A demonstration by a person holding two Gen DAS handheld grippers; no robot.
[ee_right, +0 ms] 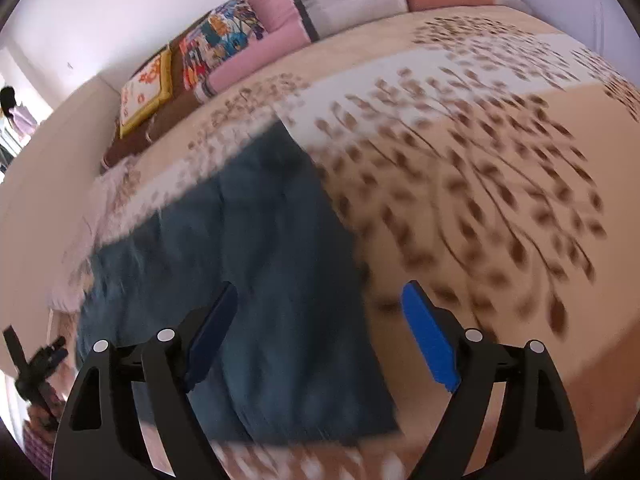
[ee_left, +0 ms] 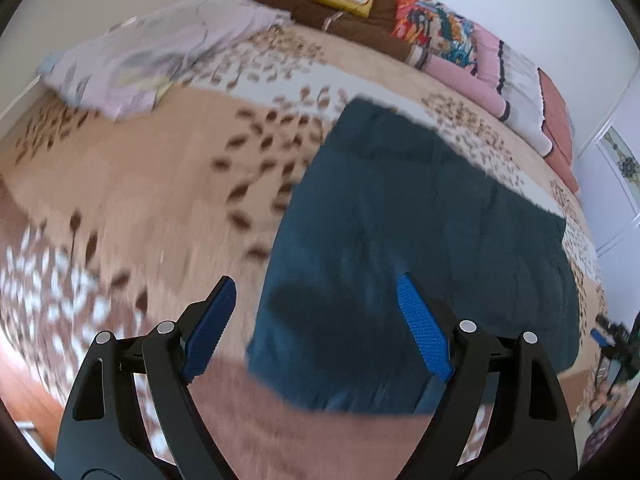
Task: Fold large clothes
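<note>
A dark teal garment (ee_left: pixel 420 248) lies flat in a rough rectangle on the patterned bedspread (ee_left: pixel 140 184). My left gripper (ee_left: pixel 316 292) is open and empty, above the garment's near left corner. In the right wrist view the same garment (ee_right: pixel 256 280) lies at lower left. My right gripper (ee_right: pixel 320 300) is open and empty, above the garment's near right edge. The other gripper shows small at the right edge of the left wrist view (ee_left: pixel 612 344) and at the left edge of the right wrist view (ee_right: pixel 40 364). Both views are motion-blurred.
A crumpled lilac garment (ee_left: pixel 152 60) lies at the far left of the bed. Cushions and folded blankets (ee_left: pixel 440 36) line the wall side, also seen in the right wrist view (ee_right: pixel 256 36). A white door (ee_left: pixel 616 184) is at right.
</note>
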